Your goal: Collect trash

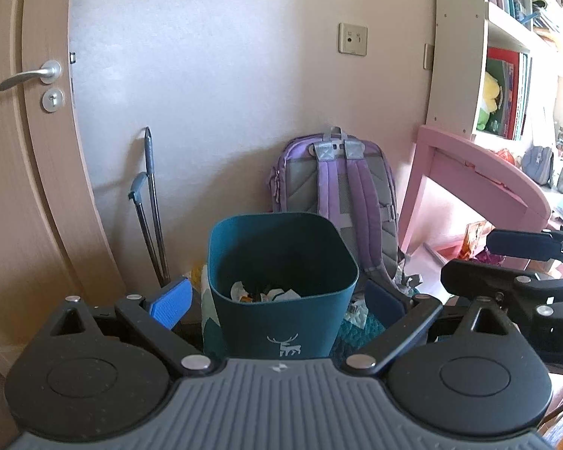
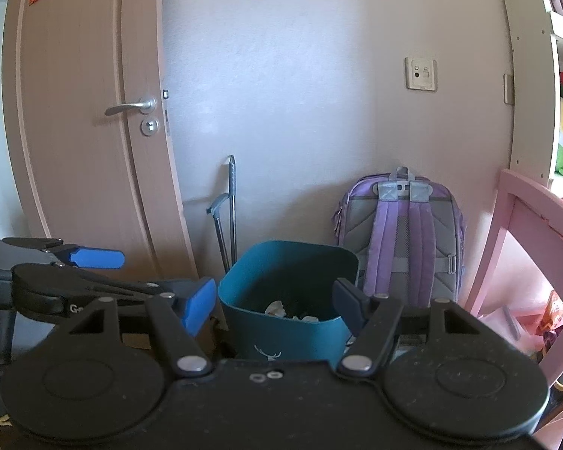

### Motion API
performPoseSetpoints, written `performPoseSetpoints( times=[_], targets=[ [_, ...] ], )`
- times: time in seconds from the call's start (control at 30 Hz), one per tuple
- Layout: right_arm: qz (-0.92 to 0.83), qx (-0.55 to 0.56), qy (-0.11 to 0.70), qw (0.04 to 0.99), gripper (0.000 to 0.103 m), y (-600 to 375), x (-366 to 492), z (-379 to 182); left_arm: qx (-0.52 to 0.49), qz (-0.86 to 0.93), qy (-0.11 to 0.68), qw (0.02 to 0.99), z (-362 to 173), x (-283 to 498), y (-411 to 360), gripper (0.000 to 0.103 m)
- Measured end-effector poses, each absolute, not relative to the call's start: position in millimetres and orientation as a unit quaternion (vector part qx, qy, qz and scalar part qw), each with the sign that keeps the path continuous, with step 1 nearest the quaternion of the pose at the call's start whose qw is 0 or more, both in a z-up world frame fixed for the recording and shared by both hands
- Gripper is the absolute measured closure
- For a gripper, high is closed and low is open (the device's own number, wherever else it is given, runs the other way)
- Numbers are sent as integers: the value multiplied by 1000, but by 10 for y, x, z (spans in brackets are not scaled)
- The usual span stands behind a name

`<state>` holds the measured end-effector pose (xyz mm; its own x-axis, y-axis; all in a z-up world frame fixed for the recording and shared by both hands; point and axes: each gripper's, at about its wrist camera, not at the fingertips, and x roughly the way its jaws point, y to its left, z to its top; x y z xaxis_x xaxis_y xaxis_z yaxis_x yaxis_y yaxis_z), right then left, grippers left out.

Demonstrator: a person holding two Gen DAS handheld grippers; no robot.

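- Door (image 2: 82,120): left of the bin, closed; only the right wrist view shows the red paper at its top corner.
- Desk (image 1: 480,165): pink, right of the bin; only the left wrist view shows the clutter on top and the bright wrappers (image 1: 476,236) beneath it.
- Backpack (image 1: 341,187): purple, leaning on the wall just behind the bin.
- Bin (image 1: 281,262): teal, on the floor, holding crumpled paper (image 1: 266,294) at its bottom. More scraps (image 1: 356,311) lie on the floor just right of it.
- Left gripper (image 1: 277,300): jaws spread, empty, framing the bin.
- Right gripper (image 2: 274,302): jaws spread, empty, also facing the bin.
- Risk, as judged: the grippers sit close together, so reaching at once could knock them or tip the light bin; thin scraps may slip from the jaws.
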<state>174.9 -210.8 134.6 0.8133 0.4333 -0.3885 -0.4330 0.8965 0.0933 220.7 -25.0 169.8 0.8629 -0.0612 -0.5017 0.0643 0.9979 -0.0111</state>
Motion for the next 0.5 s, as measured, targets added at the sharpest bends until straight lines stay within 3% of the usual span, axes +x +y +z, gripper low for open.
performPoseSetpoints(
  times=[0.5],
  targets=[
    [226, 8, 192, 955, 34, -2162, 1765, 1477, -7, -32, 242, 970, 1954, 2191, -248, 4]
  ],
)
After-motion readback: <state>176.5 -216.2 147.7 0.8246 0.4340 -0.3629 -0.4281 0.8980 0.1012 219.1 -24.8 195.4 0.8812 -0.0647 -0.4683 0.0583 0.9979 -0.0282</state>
